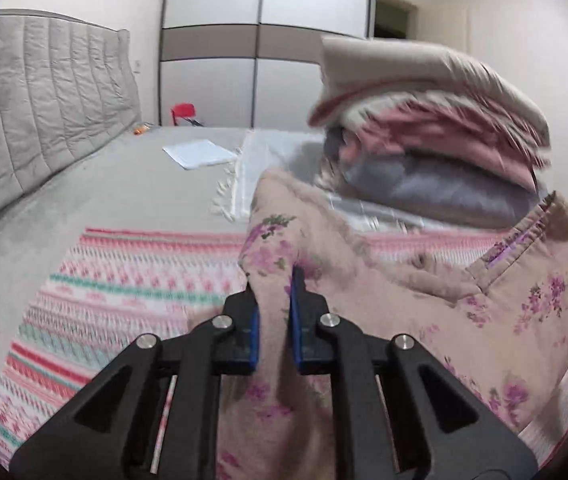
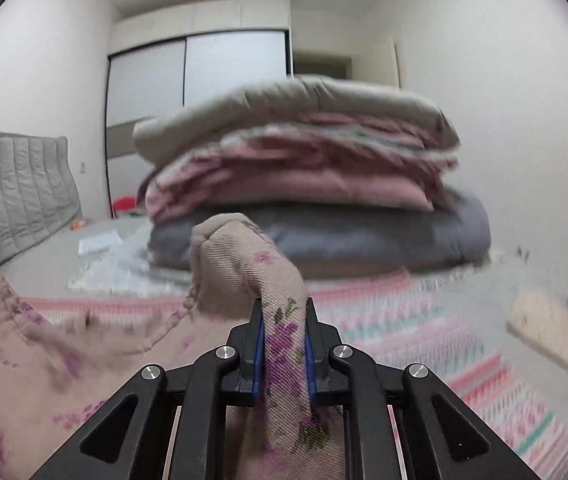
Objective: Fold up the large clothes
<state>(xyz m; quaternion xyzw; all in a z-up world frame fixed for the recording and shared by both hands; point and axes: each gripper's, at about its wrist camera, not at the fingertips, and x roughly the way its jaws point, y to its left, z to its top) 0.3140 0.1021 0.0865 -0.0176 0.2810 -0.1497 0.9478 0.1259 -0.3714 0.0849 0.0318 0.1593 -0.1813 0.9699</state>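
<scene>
Floral beige garment (image 1: 424, 320) pinched by two tools, left tool (image 1: 275, 280), right tool (image 2: 284, 308), one stack of three folded quilts (image 2: 304, 184) behind

— What lies on the bed?
— A striped pink, white and teal patterned blanket (image 1: 123, 292) spread over the grey bedcover (image 1: 131, 184), and a blurred stack of folded bedding (image 2: 304, 184): beige on top, pink in the middle, grey-blue underneath.
— And further back?
— A white folded paper or cloth (image 1: 199, 153) on the cover, beside a pale fringed throw (image 1: 239, 184). A grey quilted headboard (image 1: 43, 96) stands on the left, a sliding-door wardrobe (image 1: 259, 40) behind, something red (image 1: 183, 112) at its foot.
</scene>
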